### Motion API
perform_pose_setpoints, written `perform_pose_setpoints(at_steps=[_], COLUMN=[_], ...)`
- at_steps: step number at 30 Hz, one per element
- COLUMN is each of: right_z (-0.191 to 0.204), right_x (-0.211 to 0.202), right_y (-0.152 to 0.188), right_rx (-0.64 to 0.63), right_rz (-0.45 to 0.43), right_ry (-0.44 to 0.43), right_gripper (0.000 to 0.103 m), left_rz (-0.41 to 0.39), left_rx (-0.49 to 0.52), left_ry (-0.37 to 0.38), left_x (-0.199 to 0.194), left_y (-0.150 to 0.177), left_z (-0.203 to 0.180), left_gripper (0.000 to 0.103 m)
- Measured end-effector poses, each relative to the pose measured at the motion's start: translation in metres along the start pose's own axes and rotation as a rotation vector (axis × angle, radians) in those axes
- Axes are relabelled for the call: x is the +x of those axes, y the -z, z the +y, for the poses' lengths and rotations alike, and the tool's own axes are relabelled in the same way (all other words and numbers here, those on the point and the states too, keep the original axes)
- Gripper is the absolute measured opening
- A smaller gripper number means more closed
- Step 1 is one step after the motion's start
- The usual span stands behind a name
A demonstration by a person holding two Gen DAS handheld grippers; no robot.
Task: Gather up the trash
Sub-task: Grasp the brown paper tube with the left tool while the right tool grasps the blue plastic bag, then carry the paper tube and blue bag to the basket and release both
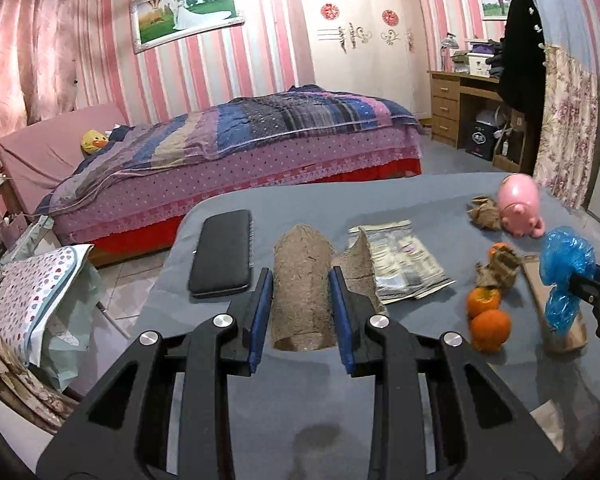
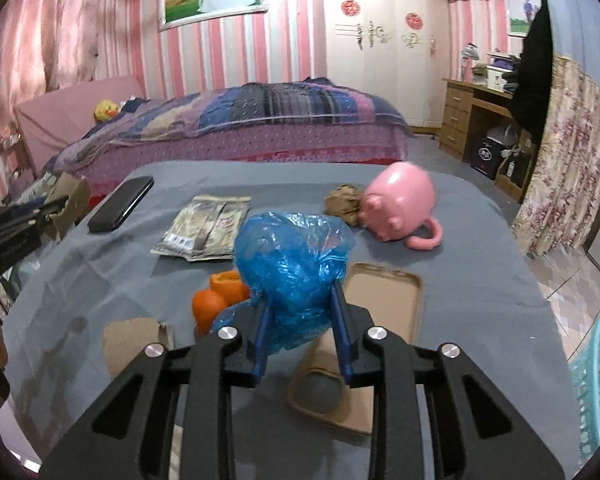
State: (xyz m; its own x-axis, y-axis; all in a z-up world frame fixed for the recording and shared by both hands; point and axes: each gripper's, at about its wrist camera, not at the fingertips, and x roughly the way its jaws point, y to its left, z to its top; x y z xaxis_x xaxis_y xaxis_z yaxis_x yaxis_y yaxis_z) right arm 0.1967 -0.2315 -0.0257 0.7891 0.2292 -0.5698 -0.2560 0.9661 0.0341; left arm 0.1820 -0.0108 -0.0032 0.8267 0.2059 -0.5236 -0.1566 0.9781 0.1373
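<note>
- Two tools work over the grey-covered counter (image 1: 300, 400).
- Left tool (image 1: 302, 276): clenched on a curled brown cardboard piece (image 1: 302, 288), near the counter's left edge, just right of a black phone (image 1: 222, 258).
- Flattened foil packet (image 1: 400, 264) lies mid-counter; three oranges (image 1: 488, 316) sit nearer the front edge.
- Right tool (image 2: 300, 296): grasping a crumpled blue plastic bag (image 2: 292, 264), lifted above the counter.
- Pink pig mug (image 2: 400, 204) lies toward the far right corner.

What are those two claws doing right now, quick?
Left gripper: closed on a curled brown cardboard piece.
Right gripper: closed on a crumpled blue plastic bag.
</note>
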Motion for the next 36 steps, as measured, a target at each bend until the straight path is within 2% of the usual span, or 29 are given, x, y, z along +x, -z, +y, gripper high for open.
perform_pose_setpoints(at_steps=[8, 14, 18, 30, 36], right_z=[-0.049, -0.105, -0.141, -0.248, -0.281], right_x=[-0.022, -0.055, -0.081, -0.145, -0.164], right_y=[0.008, 0.010, 0.012, 0.042, 0.050], right_rx=[0.047, 0.126, 0.155, 0.264, 0.301], right_rz=[-0.008, -0.056, -0.084, -0.075, -0.081], right_ry=[0.078, 0.163, 0.235, 0.461, 0.530], right_gripper=[0.027, 0.027, 0.027, 0.027, 0.027], left_rz=[0.010, -0.004, -0.017, -0.055, -0.064], left_rx=[0.003, 0.045, 0.064, 0.116, 0.136], left_ry=[0.064, 0.164, 0.259, 0.582, 0.673], left_x=[-0.001, -0.018, -0.033, -0.087, -0.104], left_y=[-0.008, -0.022, -0.035, -0.064, -0.078], left_z=[-0.046, -0.110, -0.159, -0.316, -0.370], left_gripper=[0.028, 0.028, 0.028, 0.028, 0.028])
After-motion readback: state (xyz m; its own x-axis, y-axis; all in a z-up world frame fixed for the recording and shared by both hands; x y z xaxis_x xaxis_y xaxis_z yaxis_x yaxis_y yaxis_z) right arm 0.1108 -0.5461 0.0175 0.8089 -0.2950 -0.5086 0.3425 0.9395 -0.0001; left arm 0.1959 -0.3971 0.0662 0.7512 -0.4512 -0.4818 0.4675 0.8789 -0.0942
